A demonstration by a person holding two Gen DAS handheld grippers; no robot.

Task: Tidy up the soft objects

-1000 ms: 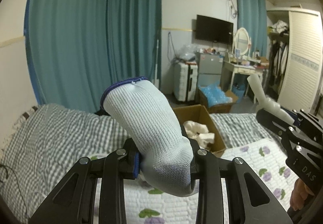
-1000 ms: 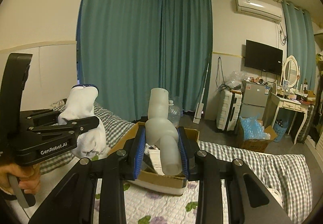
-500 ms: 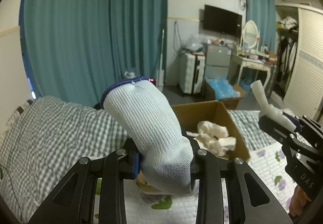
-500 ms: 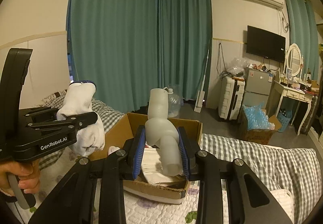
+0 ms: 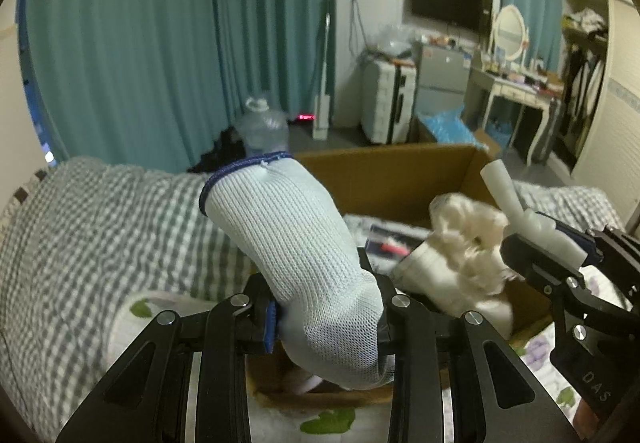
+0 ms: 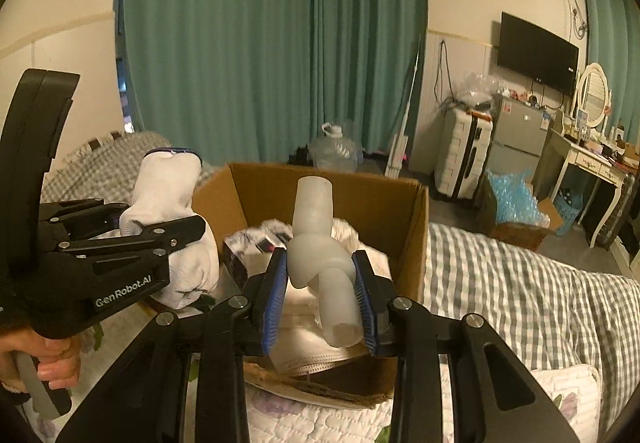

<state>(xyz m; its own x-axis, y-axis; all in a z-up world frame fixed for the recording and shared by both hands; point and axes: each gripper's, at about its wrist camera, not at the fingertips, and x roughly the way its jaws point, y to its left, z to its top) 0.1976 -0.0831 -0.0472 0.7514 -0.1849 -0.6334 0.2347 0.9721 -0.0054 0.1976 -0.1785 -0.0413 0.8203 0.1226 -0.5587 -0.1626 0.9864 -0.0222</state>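
Observation:
My left gripper (image 5: 326,327) is shut on a pale knit sock (image 5: 296,243) with a dark blue cuff, held over the near left corner of an open cardboard box (image 5: 384,171). The sock also shows in the right wrist view (image 6: 168,227), with the left gripper (image 6: 176,235) around it. My right gripper (image 6: 320,295) is shut on a knotted translucent white soft tube (image 6: 316,243), held over the box (image 6: 360,199). The tube and right gripper show at the right of the left wrist view (image 5: 520,211). White fluffy fabric (image 5: 468,243) and folded white cloth (image 6: 320,355) lie inside the box.
The box sits on a bed with a grey checked blanket (image 5: 80,235) and a floral quilt (image 6: 320,423). Teal curtains (image 6: 272,43), a water jug (image 6: 334,151), a suitcase (image 6: 464,155) and a dressing table (image 6: 592,163) stand beyond the bed.
Both grippers have moved forward and down toward the box, which now looms larger beneath them. Both grips are unchanged.

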